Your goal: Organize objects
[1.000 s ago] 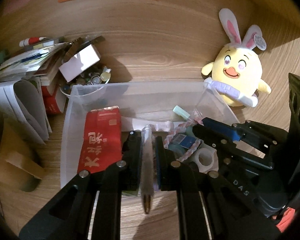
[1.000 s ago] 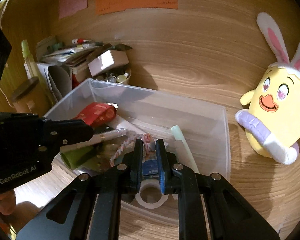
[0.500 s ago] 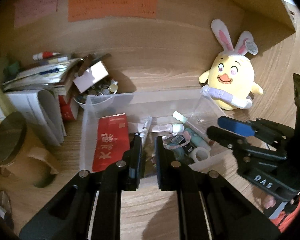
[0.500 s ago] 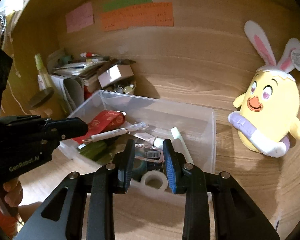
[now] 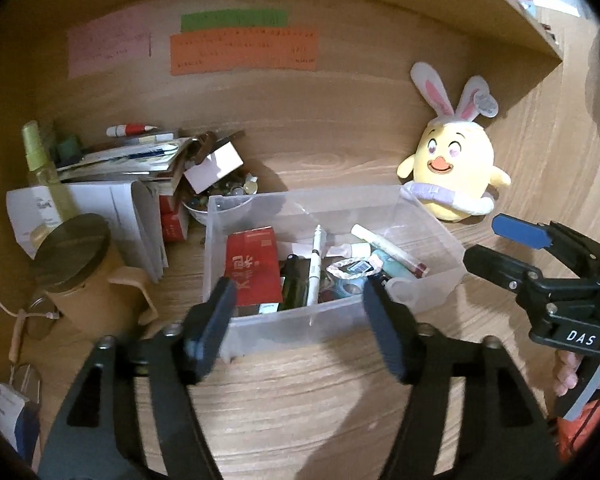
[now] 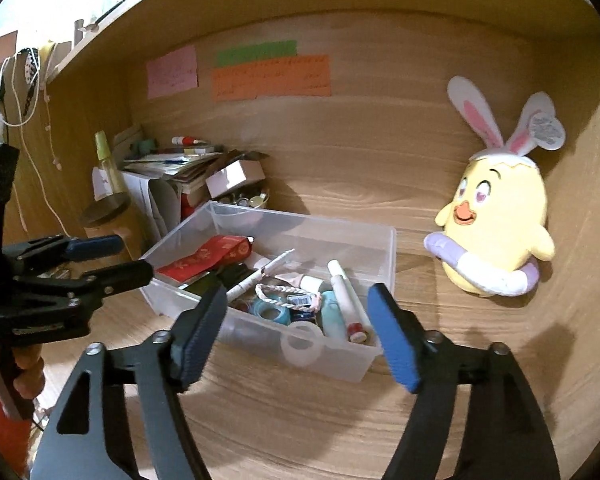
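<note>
A clear plastic bin (image 5: 300, 322) (image 6: 260, 220) stands on the wooden desk. It holds a red packet (image 5: 254, 268) (image 6: 204, 258), a white pen (image 5: 315, 266) (image 6: 260, 274), a braided cord (image 6: 288, 294), tape rolls (image 6: 302, 346), tubes (image 6: 346, 300) and other small items. My left gripper (image 5: 300, 320) is open and empty, held back in front of the bin's near wall. My right gripper (image 6: 298, 326) is open and empty, in front of the bin's near right corner. Each gripper shows in the other's view, the right one (image 5: 512, 248) and the left one (image 6: 112, 258).
A yellow bunny-eared plush (image 5: 452, 178) (image 6: 496, 236) sits right of the bin. A bowl of small bits (image 5: 224, 196), a stack of papers and boxes (image 5: 112, 184), a spray bottle (image 5: 42, 164) and a lidded tan mug (image 5: 80, 276) crowd the left. Coloured notes (image 5: 240, 46) hang on the back wall.
My left gripper let go of the white pen, which now lies in the bin. Both grippers opened wide and pulled back from the bin toward the desk's front.
</note>
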The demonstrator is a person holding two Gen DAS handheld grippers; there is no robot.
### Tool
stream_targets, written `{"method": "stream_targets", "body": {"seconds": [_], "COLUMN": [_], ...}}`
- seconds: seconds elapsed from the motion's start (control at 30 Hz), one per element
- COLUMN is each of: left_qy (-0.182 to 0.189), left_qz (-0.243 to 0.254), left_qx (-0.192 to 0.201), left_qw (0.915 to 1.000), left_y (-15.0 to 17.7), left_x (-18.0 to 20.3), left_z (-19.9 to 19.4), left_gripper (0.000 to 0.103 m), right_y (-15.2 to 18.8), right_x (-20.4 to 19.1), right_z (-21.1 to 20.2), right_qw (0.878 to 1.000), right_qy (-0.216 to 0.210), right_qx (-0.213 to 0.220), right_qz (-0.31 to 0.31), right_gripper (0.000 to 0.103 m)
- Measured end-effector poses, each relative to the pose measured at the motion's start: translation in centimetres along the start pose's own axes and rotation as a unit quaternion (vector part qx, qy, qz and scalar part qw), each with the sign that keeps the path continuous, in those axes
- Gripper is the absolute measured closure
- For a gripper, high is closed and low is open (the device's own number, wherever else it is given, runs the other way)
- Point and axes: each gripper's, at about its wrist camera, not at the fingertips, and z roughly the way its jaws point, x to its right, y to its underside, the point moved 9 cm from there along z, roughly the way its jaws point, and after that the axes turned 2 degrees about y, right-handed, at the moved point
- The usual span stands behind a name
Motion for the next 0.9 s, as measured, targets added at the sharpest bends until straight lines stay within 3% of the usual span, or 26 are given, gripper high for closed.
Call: {"method": "stream_targets", "body": {"seconds": [0.07,0.2,0.4,0.53,0.9], "left_qy": [-0.002,-0.01,-0.006,-0.006,-0.003], "left_qz": [0.001,0.003,-0.006,-0.009,-0.013], "left_qx": [0.007,0.018,0.009,0.0,-0.004], "left_qw": [1.0,0.9998,0.9999,0.9999,0.9999], "left_y": [0.1,0.6,2.1,3.0,4.0], "left_x": [0.0,0.2,0.1,0.1,0.2], "left_z": [-0.5,-1.2,-1.3,-1.0,-1.2], "left_gripper": [0.022,0.008,0.006,0.006,0.006], "right_y": [0.3,1.1,2.6,3.0,3.1], "right_x": [0.0,-0.3,-1.0,-1.3,-2.0], "right_z": [-0.4,-0.9,-1.2,-1.4,-1.7], "right_qw": [1.0,1.0,1.0,1.0,1.0], "right_qy": [0.007,0.008,0.008,0.014,0.008], "right_qx": [0.008,0.01,0.007,0.011,0.015], "right_qz": [-0.004,-0.01,-0.015,-0.018,-0.018], "right_gripper": [0.02,0.016,0.013,0.004,0.004]}}
